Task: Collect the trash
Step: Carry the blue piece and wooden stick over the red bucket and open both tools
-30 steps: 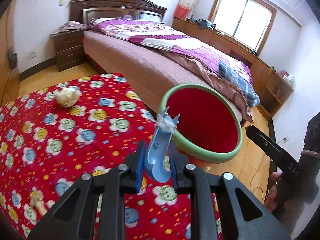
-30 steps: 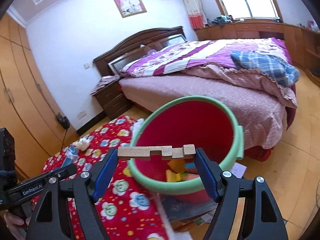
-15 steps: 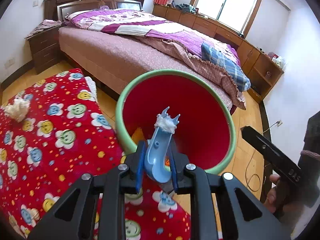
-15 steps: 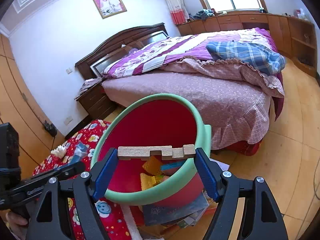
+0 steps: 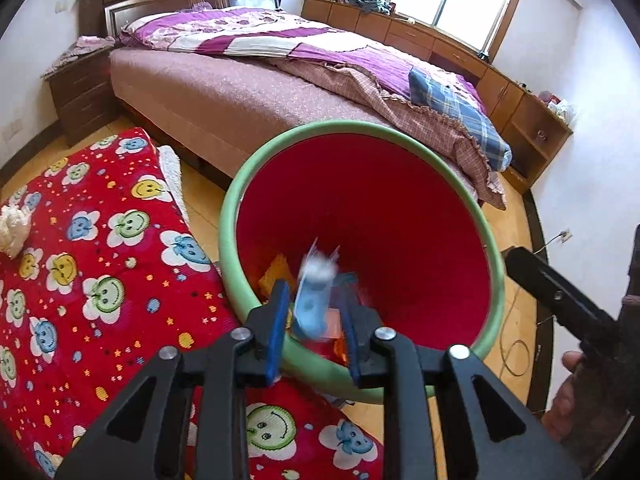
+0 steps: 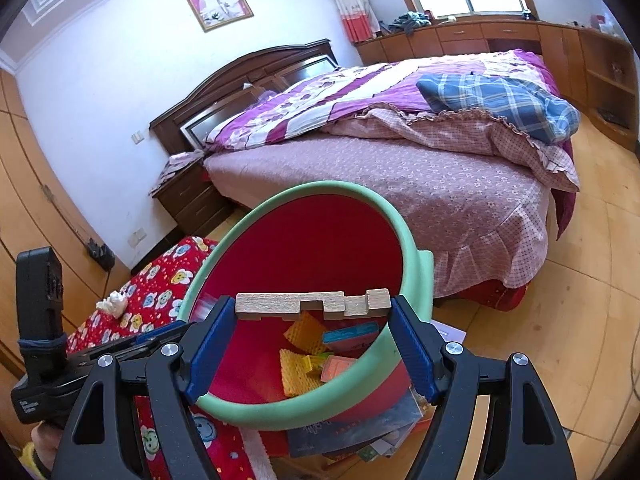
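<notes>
Left wrist view showed my left gripper (image 5: 314,322) parted over the bin (image 5: 256,292), the blue scrap (image 5: 314,300) blurred, seemingly dropping free. My right gripper (image 6: 312,322) clamped the wood strip (image 6: 312,304) above the bin; I judged it best released well inside the rim.

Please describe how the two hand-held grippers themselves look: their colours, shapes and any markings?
Both have black plastic frames with triangular cut-outs and silver round bolts. The left hand-held gripper and the right hand-held gripper each carry two flat blue textured finger pads. In the right wrist view, the left one's black handle shows small white lettering and a dark band wrapped around it.
</notes>
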`<action>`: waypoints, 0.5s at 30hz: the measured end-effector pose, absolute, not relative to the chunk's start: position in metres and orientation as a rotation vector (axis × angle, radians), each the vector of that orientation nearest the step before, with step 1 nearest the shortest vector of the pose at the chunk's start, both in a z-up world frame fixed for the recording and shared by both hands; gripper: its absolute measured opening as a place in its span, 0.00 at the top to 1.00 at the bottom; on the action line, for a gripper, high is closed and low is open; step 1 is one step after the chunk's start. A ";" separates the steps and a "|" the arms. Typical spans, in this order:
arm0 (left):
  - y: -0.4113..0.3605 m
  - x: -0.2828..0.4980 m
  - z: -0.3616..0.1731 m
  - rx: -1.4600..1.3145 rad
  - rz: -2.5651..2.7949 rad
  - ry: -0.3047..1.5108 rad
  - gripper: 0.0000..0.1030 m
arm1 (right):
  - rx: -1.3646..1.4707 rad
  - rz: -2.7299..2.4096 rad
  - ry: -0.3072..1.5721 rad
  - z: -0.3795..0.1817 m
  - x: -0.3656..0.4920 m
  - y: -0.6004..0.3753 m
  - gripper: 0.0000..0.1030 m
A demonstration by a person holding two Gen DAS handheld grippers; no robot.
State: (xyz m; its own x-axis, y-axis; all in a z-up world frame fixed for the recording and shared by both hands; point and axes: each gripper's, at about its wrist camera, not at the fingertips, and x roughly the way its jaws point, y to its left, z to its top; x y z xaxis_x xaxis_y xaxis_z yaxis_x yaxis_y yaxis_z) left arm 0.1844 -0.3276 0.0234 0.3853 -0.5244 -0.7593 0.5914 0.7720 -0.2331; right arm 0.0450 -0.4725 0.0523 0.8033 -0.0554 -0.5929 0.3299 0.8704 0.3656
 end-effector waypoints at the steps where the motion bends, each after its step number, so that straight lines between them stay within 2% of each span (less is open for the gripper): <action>1: -0.327 0.184 0.025 0.076 -0.713 0.930 0.67 | 0.477 -0.214 0.609 0.052 0.047 -0.472 0.24; 3: -0.325 0.184 0.027 0.075 -0.706 0.917 0.62 | 0.475 -0.212 0.615 0.050 0.049 -0.471 0.24; 15: -0.292 0.185 0.039 0.022 -0.615 0.904 0.62 | 0.439 -0.168 0.678 0.041 0.067 -0.455 0.24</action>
State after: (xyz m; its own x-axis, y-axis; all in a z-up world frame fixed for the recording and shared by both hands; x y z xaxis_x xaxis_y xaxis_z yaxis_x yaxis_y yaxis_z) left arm 0.1854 -0.2921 0.0394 0.4592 -0.4905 -0.7406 0.5085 0.8288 -0.2336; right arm 0.0674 -0.4546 0.0412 0.7697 -0.0090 -0.6383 0.2903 0.8955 0.3374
